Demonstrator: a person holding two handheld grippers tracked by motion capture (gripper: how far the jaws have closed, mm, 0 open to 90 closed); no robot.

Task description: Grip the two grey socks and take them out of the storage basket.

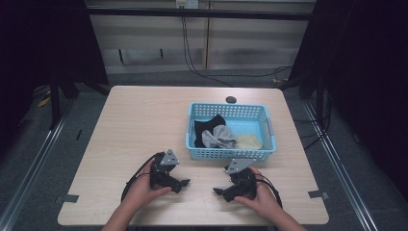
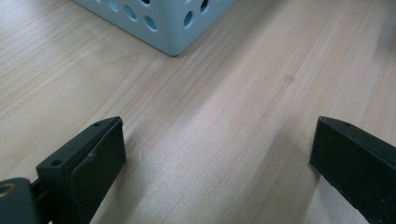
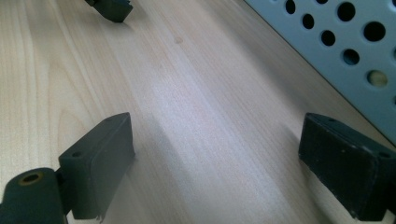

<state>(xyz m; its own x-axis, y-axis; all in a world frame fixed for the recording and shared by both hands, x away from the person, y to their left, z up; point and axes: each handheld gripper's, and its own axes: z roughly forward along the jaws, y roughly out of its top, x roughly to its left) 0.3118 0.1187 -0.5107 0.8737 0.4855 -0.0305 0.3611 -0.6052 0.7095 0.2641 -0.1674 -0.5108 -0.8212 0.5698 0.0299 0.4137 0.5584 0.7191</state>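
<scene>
While both claws idle low on the worktop [image 1: 144, 120], nothing yet gripped. From the high view: left claw [image 1: 184, 183] and right claw [image 1: 217, 191] resting near the front edge, tips turned toward each other, a strip of bare wood between them. Just beyond, a light blue basket [image 1: 230, 154] holding the clothes: a black garment [image 1: 206, 127] at its left, a grey garment [image 1: 217, 137] bunched in the middle, a cream-coloured piece [image 1: 248, 141] to the right. A small dark disc [image 1: 231, 99] behind the basket, near the far edge.

Through the left gripper view: jaws spread wide, only wood grain between them, a corner of the basket [image 2: 173, 23] ahead and apart from the tips.

Through the right gripper view: jaws likewise wide apart and empty, the perforated basket wall [image 3: 345, 42] close along the right side, the tip of the other claw [image 3: 112, 9] farther off at the top.

Likely trouble from here: a low reach clipping the near wall and shoving the light basket across the wood; a jaw tip catching in one of the round holes; the bunched grey garment dragging the black one up with it, given their overlap; the two claws colliding if both head for the same heap.
</scene>
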